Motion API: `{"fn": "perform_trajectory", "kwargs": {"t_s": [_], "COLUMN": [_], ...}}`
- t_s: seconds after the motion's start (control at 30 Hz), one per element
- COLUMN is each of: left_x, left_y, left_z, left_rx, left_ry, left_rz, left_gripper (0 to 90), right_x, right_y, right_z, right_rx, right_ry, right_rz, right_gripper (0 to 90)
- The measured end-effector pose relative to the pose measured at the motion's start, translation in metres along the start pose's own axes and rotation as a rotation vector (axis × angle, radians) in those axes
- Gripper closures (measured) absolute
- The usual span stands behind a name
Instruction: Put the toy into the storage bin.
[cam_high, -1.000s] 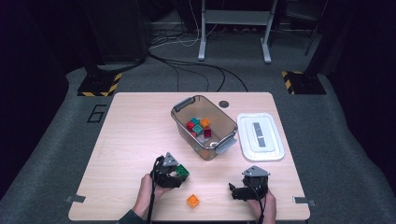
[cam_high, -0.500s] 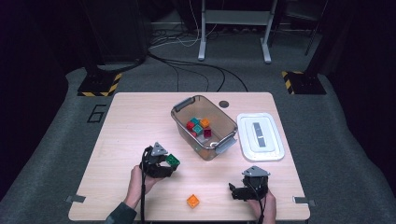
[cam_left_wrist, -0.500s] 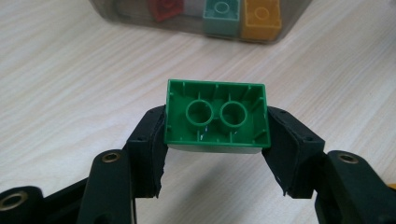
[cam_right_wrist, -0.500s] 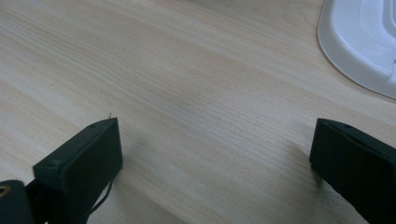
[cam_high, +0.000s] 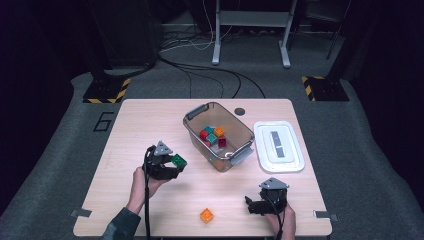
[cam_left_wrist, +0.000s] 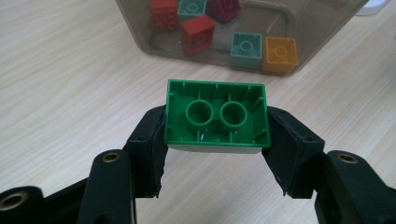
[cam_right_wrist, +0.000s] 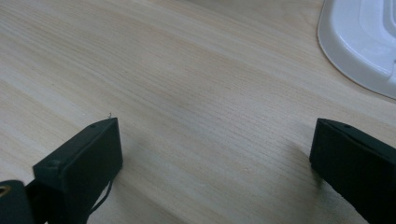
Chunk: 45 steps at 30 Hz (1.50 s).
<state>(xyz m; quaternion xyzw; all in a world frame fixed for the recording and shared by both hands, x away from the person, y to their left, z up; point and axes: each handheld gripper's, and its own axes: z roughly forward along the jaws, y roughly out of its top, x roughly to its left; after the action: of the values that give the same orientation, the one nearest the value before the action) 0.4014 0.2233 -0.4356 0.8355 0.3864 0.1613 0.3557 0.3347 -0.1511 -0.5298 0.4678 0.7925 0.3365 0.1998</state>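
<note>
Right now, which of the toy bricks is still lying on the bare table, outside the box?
The orange brick, alone near the front edge between the two grippers. The green brick is clamped in the left gripper, and the others lie inside the clear box.

you've got two grippers (cam_high: 176, 167) (cam_high: 252, 206), one green brick (cam_left_wrist: 216, 116) clamped, one orange brick (cam_high: 206, 215) loose on table, one clear bin (cam_high: 240, 131) with six-ish bricks (cam_left_wrist: 198, 34), one white lid (cam_high: 280, 146).

The table (cam_high: 150, 130) is evenly lit against dark surroundings (soft shadows, slight blur overall).
</note>
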Motion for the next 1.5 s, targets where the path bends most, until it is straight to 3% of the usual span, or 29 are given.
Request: {"fn": "perform_trajectory", "kwargs": {"t_s": [0.23, 0.63, 1.17, 1.5], "left_x": [0.007, 0.018, 0.033, 0.038], "left_y": [0.015, 0.057, 0.106, 0.128], "left_z": [-0.009, -0.021, -0.013, -0.002], "left_rx": [-0.032, -0.069, -0.080, -0.072], "left_ry": [0.015, 0.045, 0.076, 0.076], "left_rz": [-0.001, 0.032, 0.044, 0.042], "left_gripper": [43.1, 43.1, 43.1, 43.1], "right_x": [0.000, 0.000, 0.000, 0.000], "right_y": [0.000, 0.000, 0.000, 0.000], "right_z": [0.000, 0.000, 0.000, 0.000], "right_rx": [0.000, 0.001, 0.000, 0.000], "right_ry": [0.000, 0.000, 0.000, 0.000], "right_rz": [0.000, 0.000, 0.000, 0.001], "right_gripper": [1.4, 1.4, 1.4, 1.5]}}
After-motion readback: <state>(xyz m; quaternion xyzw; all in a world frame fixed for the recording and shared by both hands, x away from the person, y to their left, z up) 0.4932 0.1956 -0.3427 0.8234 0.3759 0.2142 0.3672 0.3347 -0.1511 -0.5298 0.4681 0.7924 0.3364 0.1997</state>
